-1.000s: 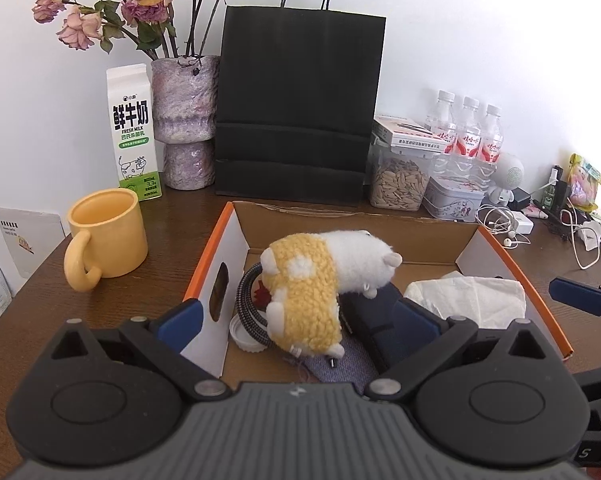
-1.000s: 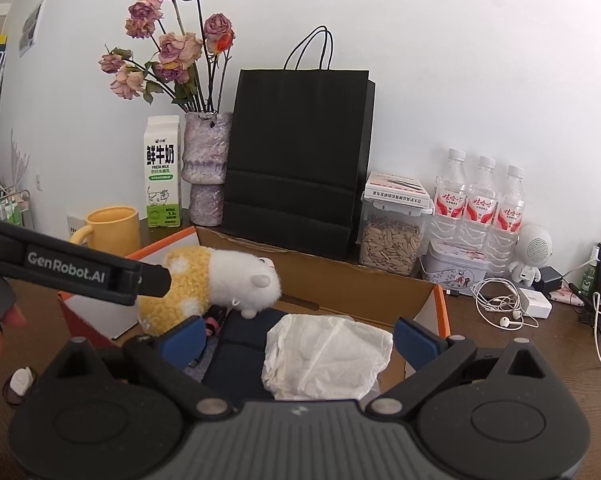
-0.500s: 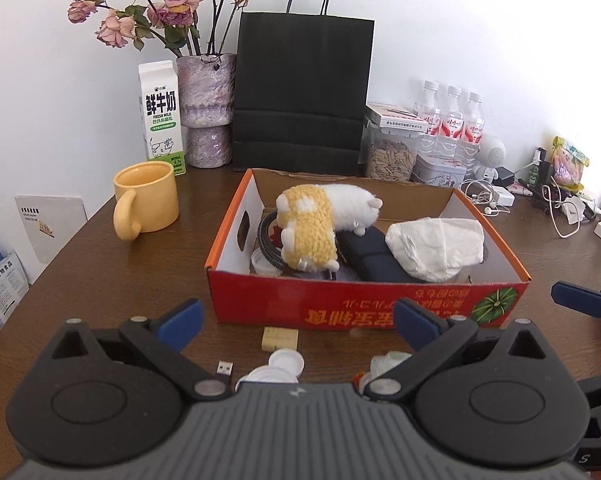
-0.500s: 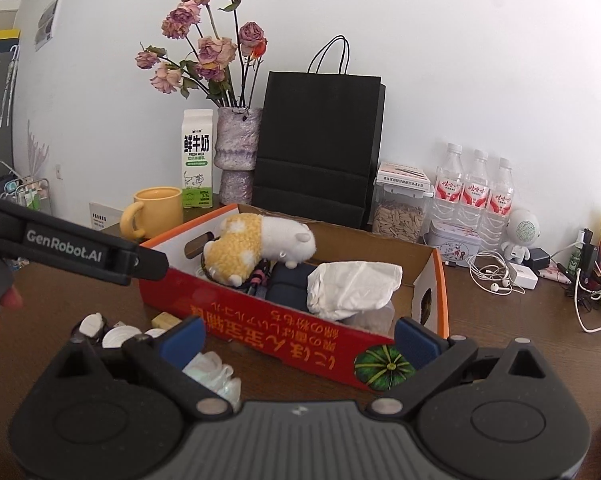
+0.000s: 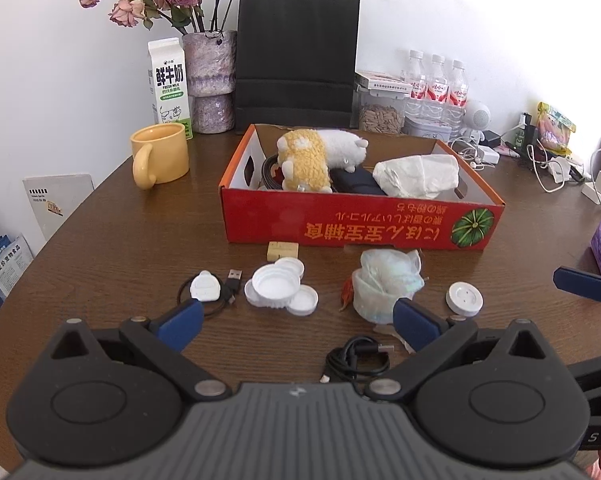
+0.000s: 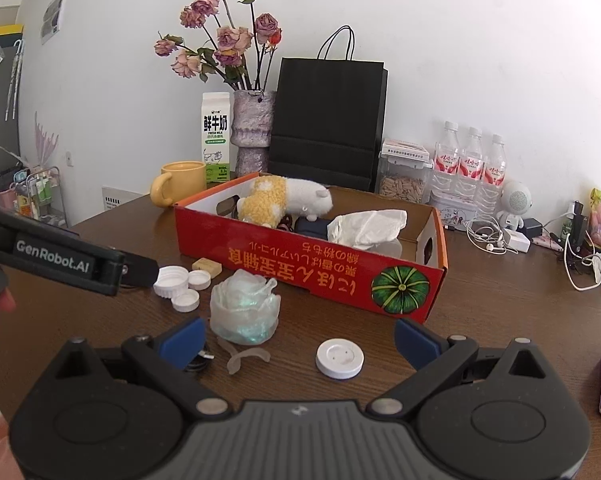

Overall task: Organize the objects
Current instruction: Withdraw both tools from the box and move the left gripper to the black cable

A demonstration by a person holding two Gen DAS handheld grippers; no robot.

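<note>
Both tools hang above the brown table (image 5: 100, 248) with nothing between their blue pads. The left gripper (image 5: 296, 318) is spread wide in the lower part of its view, and the right gripper (image 6: 298, 338) is spread just as wide in its own.

The red cardboard box (image 5: 360, 228) sits in the middle of the left view. Inside it lie a yellow-and-white plush toy (image 5: 316, 156), a dark pouch (image 5: 356, 182) and a crumpled white tissue (image 5: 416, 176).

Loose items lie on the table in front of the box, between it and the left gripper: a small tan block (image 5: 283, 250) just beside the box wall, a cluster of white bottle caps (image 5: 280, 286), a small white charger with a black cable (image 5: 206, 288), a crumpled clear plastic bag (image 5: 386, 284), a round white disc (image 5: 464, 298), and a coiled black USB cable (image 5: 356, 360) nearest the gripper.

In the right view the disc (image 6: 339, 359) lies between the fingers, with the plastic bag (image 6: 244, 310) to its upper left.

At the upper left of the left view stand a yellow mug (image 5: 160, 156), a milk carton (image 5: 169, 84) and a vase of dried roses (image 5: 212, 80); a black paper bag (image 5: 296, 60) stands behind the box.
</note>
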